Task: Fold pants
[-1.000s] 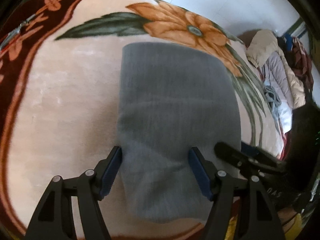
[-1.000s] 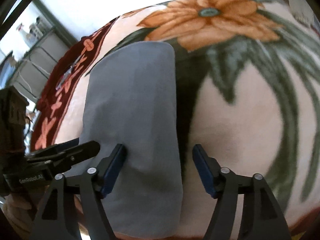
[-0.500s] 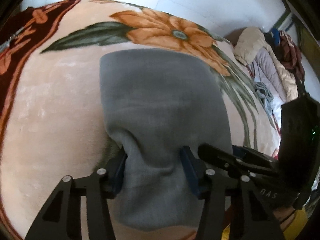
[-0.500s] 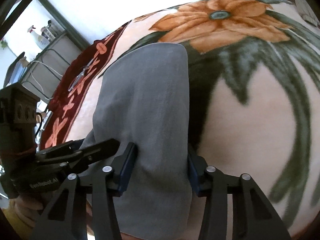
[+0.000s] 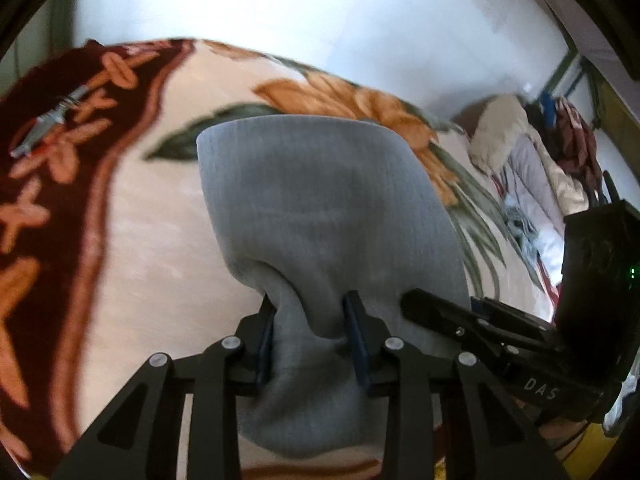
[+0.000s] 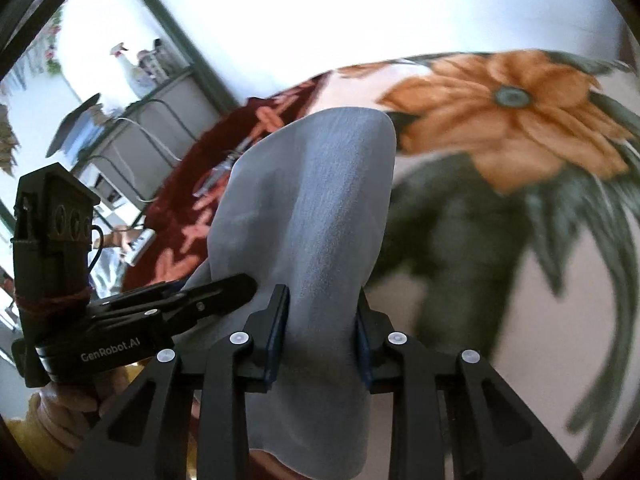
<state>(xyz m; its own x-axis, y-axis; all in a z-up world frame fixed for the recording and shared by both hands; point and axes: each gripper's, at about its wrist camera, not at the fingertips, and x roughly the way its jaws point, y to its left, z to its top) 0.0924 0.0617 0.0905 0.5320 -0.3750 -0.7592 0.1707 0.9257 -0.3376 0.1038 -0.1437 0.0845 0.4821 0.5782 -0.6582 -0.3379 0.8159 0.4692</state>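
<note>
The grey pants (image 5: 320, 216), already folded into a narrow stack, lie on the floral blanket (image 5: 152, 240) ahead of both tools, their near end bunched and raised off it. The left gripper (image 5: 310, 334) has just been closing and now pinches a fold of that near end between its blue pads (image 5: 265, 340), with the right gripper (image 6: 320, 330) just beside it, likewise narrowed and clamped on the cloth's other corner. Beyond the blanket's right edge, in the left view, a heap of clothes (image 5: 532, 160) sits well apart.
</note>
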